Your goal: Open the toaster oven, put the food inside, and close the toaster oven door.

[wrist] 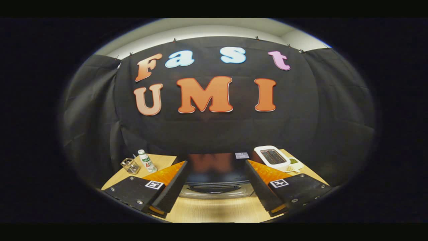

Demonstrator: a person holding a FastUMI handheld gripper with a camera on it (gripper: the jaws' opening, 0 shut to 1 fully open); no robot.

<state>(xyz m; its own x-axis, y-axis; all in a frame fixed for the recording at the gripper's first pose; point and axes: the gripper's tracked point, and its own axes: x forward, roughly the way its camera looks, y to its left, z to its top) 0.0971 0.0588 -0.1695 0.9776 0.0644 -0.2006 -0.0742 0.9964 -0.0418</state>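
- Two fingers of the gripper are standing spread wide apart, with nothing pinched between them and neither finger pressing on anything.
- Between the fingers, and just ahead of them, the toaster oven is sitting on the wooden table, close against the black cloth wall.
- The oven is facing straight toward the fingers, its dark glass door looking shut and upright, and its long axis is running side to side, across the line of the fingers.
- A handle bar is running along the lower part of the door, also lying side to side, parallel to the table's near edge.
- A small pale label is showing on the oven's top near its right end.
- The fingertips are hovering to either side of the oven's front; whether they are touching its sides is hard to tell, since the fingers are covering those edges.
- Beyond the right finger, a white pop-up toaster is resting on the table, with its slots facing up and its long axis slanting away from the oven.
- Just beside that toaster, a plate with something green on it is lying near the table's right edge; what the food is cannot be made out.
- Beyond the left finger, a small white bottle is standing upright, leaning slightly in the fisheye view.
- Next to the bottle, a clear glass container is sitting near the table's left corner.
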